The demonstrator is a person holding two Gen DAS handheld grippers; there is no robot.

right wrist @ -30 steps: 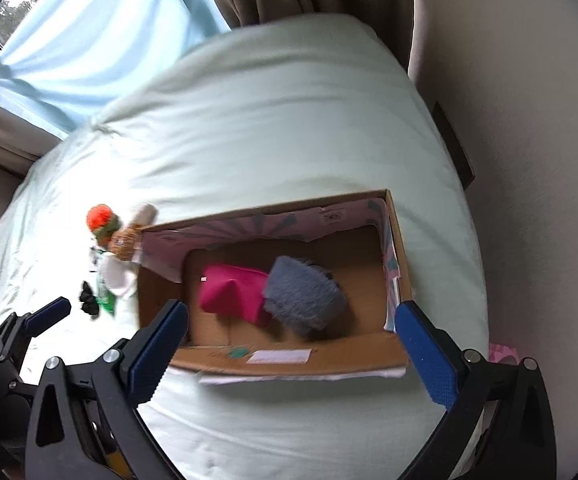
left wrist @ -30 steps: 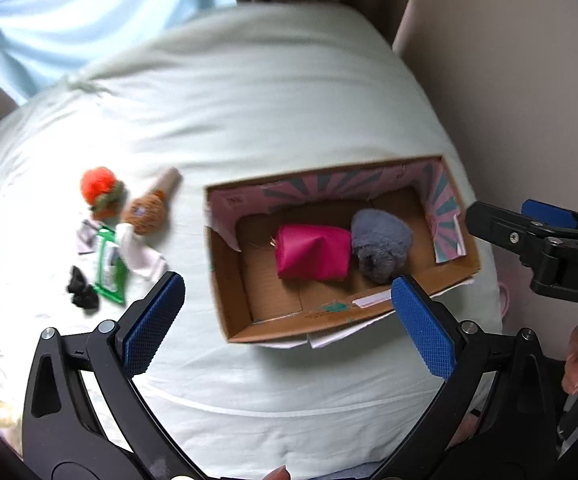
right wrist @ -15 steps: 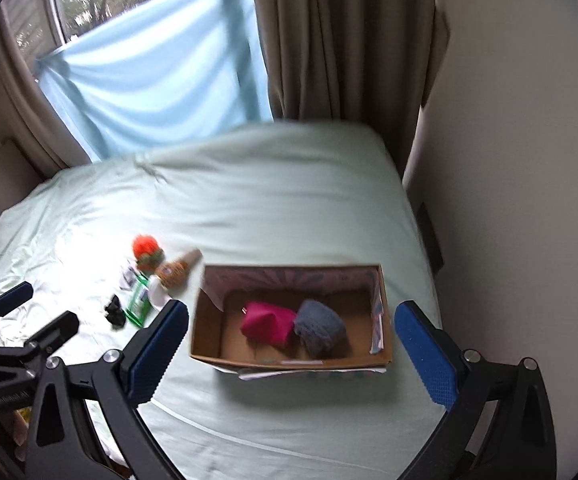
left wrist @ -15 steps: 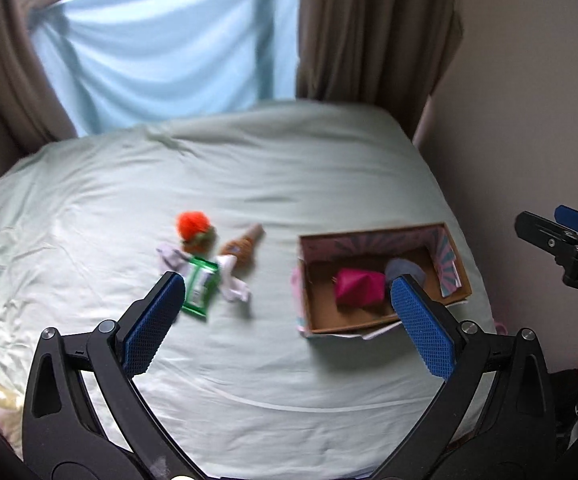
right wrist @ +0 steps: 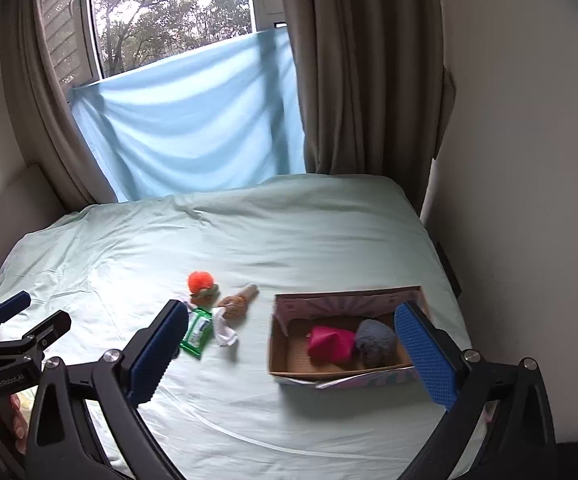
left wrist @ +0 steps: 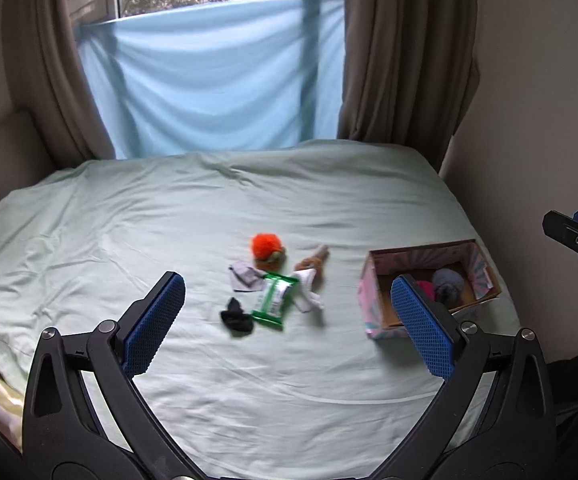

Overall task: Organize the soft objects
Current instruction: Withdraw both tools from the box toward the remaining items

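Note:
A cardboard box with a pink patterned lining sits on the bed's right side, holding a magenta soft item and a grey fluffy item. It also shows in the left wrist view. Left of it lie an orange pom-pom toy, a brown plush, a white cloth, a green packet, a black item and a grey cloth. My left gripper and right gripper are both open and empty, held high above the bed.
The pale green bed sheet spreads wide. A blue cloth hangs over the window with brown curtains at both sides. A wall runs close along the bed's right edge.
Both grippers have pulled back and up from right over the box, and the views have tilted up, so the whole bed and window now show. Objects have not moved.

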